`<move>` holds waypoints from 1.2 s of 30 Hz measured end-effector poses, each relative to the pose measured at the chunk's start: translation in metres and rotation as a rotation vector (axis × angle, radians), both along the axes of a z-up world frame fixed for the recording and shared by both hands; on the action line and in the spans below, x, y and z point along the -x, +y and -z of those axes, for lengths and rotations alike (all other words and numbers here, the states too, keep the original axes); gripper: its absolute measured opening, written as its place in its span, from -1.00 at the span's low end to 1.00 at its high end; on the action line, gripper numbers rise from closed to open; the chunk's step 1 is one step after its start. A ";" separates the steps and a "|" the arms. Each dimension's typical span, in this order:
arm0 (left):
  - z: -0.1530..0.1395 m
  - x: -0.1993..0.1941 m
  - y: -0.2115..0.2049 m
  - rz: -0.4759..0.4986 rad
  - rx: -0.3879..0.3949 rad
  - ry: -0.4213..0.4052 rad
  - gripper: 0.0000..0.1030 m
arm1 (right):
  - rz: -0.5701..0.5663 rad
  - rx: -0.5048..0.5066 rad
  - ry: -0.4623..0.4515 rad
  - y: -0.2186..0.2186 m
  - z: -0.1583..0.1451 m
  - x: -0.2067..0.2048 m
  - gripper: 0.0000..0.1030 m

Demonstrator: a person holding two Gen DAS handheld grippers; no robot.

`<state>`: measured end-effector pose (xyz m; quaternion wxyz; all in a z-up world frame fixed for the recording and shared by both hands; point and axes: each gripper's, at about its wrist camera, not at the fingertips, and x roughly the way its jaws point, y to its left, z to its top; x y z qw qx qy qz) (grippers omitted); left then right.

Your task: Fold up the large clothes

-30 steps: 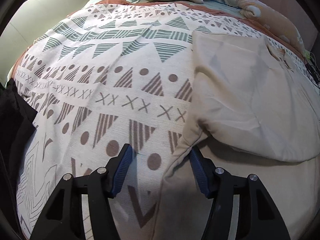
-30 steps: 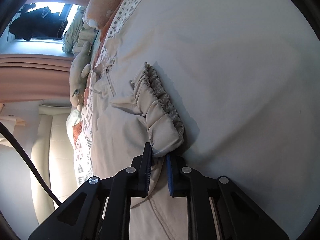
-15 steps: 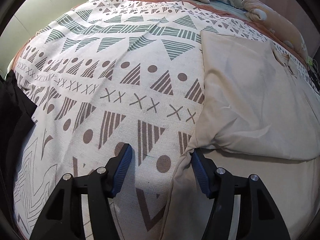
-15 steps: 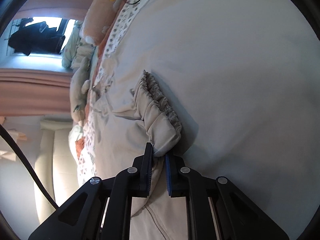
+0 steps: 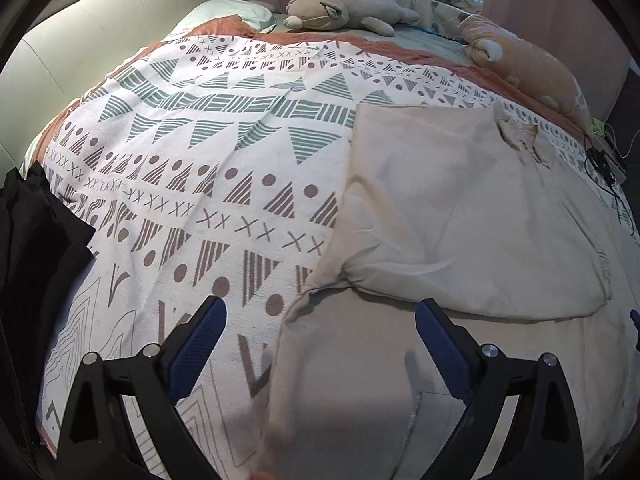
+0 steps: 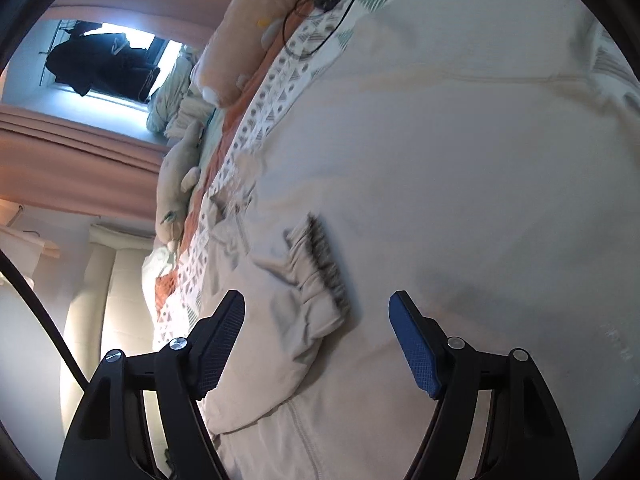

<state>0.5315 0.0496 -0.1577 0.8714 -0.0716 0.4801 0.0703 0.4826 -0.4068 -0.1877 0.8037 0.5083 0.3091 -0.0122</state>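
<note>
Beige cotton garment (image 5: pixel 460 216) lies spread on the patterned white bedspread (image 5: pixel 200 152), one panel folded across the rest, filling the left wrist view from about two o'clock down to six. Its gathered elastic cuff (image 6: pixel 320 276) rests loose on the cloth at the centre of the right wrist view. Left gripper (image 5: pixel 320 344) has just been opening and its blue-padded jaws stand wide above the garment's edge, gripping nothing. Right gripper (image 6: pixel 316 340) has likewise just been opening; the cuff lies between its jaws, untouched by either pad. Tan stuffed animal (image 5: pixel 340 14) sits at twelve o'clock.
</note>
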 end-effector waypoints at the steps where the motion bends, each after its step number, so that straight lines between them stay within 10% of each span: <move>1: -0.005 0.000 -0.007 0.008 0.004 -0.010 0.89 | 0.015 0.019 0.002 -0.002 -0.001 0.000 0.42; 14: -0.041 -0.012 -0.122 0.168 -0.010 -0.109 0.89 | 0.180 0.301 0.012 -0.043 -0.017 0.014 0.42; 36: -0.001 -0.031 -0.210 0.256 0.140 -0.137 0.87 | 0.401 0.342 0.110 -0.108 -0.002 0.092 0.13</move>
